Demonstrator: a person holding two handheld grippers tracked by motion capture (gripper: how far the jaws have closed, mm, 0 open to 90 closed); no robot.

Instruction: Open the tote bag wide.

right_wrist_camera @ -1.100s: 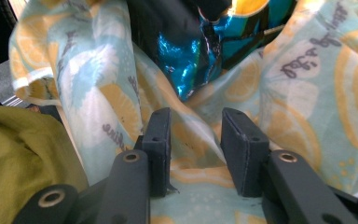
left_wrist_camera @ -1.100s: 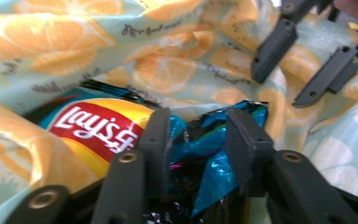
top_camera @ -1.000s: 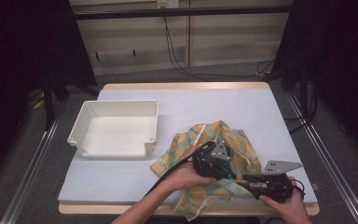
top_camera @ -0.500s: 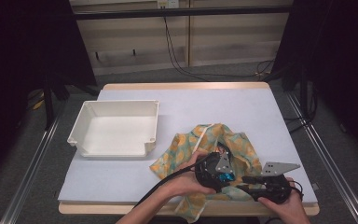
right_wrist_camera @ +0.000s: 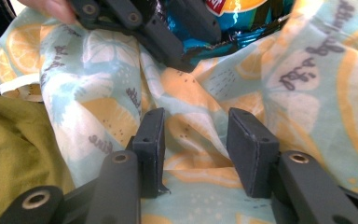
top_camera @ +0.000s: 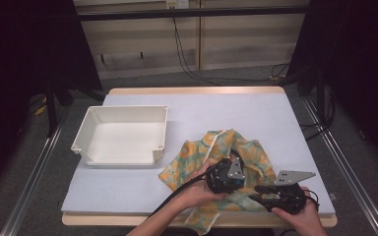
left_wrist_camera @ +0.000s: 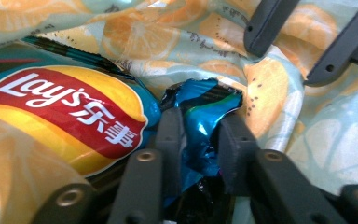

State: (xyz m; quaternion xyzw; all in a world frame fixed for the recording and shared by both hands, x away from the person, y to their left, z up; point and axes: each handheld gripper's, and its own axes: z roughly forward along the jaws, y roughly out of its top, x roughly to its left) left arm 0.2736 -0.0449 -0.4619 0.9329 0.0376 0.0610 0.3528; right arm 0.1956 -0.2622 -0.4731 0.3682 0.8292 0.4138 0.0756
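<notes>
Left gripper jaws just closed, now clamped on the crimped blue corner of the Lay's chip bag, which lies on the lemon-print cloth. Right gripper just beside it, jaws apart around a cloth fold, pads not pressing.

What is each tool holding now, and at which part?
The left tool pinches the crisp bag at its crumpled blue corner. The right tool straddles a fold of the printed cloth; a grip cannot be told.

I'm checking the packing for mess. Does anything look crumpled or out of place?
The chip bag's corner is crumpled between the left gripper's fingers, which have just been closing. The cloth bag lies rumpled around it.
</notes>
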